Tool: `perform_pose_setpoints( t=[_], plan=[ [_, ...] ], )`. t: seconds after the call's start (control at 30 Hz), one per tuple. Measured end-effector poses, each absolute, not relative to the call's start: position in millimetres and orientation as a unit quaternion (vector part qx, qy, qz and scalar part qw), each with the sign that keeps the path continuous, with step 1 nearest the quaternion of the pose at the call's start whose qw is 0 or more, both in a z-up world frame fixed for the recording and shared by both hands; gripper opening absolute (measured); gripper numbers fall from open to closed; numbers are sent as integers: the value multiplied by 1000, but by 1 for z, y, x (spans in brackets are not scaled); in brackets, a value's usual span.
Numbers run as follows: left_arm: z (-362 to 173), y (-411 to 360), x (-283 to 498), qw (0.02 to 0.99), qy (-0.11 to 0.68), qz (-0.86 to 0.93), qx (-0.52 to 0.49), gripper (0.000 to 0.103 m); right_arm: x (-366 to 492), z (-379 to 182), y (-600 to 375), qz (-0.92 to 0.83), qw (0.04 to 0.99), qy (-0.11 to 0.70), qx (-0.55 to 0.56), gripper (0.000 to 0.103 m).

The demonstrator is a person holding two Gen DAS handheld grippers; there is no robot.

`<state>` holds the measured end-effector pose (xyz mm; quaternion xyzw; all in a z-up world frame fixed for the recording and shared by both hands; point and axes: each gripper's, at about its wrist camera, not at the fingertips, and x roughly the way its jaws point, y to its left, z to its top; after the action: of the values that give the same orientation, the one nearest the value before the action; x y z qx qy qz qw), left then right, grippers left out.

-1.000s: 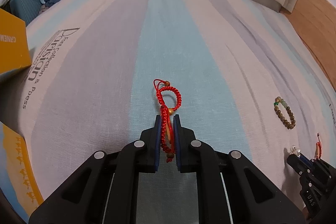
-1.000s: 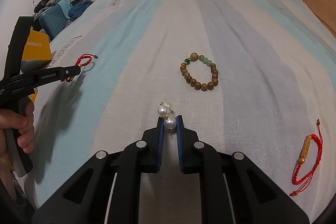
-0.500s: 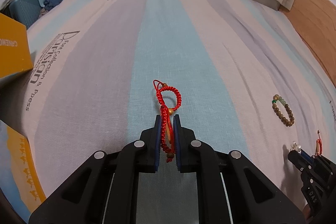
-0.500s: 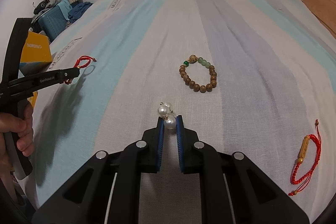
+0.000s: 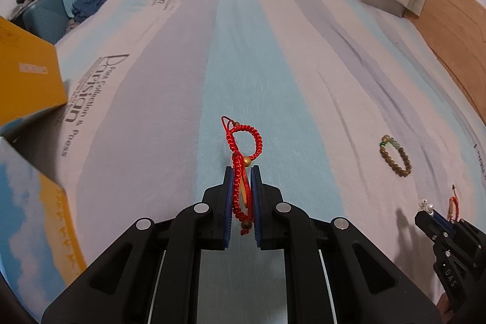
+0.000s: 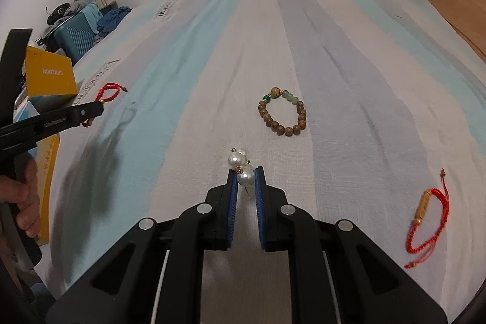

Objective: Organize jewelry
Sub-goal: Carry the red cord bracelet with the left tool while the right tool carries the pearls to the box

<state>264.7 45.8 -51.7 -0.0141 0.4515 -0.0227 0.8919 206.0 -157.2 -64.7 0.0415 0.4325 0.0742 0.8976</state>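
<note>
Jewelry held in both grippers above the striped bedsheet [image 6: 349,56] — left gripper [image 5: 242,172] clamps a red braided bracelet [image 5: 243,141], right gripper [image 6: 245,172] pinches pearl earrings [image 6: 240,164]. Both have drifted slightly toward the sheet's left edge — carrying continues.

Two red cord bracelets [image 5: 241,166] [image 6: 426,220], one wooden bead bracelet [image 6: 282,115] and one pearl earring pair [image 6: 241,167] are counted around the bead bracelet; one yellow box [image 6: 50,78] is seen left of it.
</note>
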Motion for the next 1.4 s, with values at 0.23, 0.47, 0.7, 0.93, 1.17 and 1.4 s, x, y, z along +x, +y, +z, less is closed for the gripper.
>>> perform_pose_setpoints(
  t=[0.23, 0.47, 0.7, 0.93, 1.17, 1.4],
  plan=[
    [-35, 45, 244, 889, 457, -17, -10, 10, 195, -53, -150, 69, 894, 441, 32, 11],
    [-13, 51, 221, 891, 454, -11, -3, 10, 183, -35, -140, 70, 895, 439, 29, 11],
    [14, 59, 191, 896, 443, -6, -5, 10, 166, -9, -128, 70, 899, 431, 28, 11],
    [37, 67, 166, 900, 435, -3, -5, 10, 150, 15, -118, 69, 902, 425, 24, 11],
    [51, 83, 140, 904, 428, 4, -10, 10, 135, 30, -101, 76, 905, 417, 19, 11],
    [68, 107, 113, 909, 416, 20, -13, 10, 123, 49, -79, 92, 909, 406, 18, 11]
  ],
)
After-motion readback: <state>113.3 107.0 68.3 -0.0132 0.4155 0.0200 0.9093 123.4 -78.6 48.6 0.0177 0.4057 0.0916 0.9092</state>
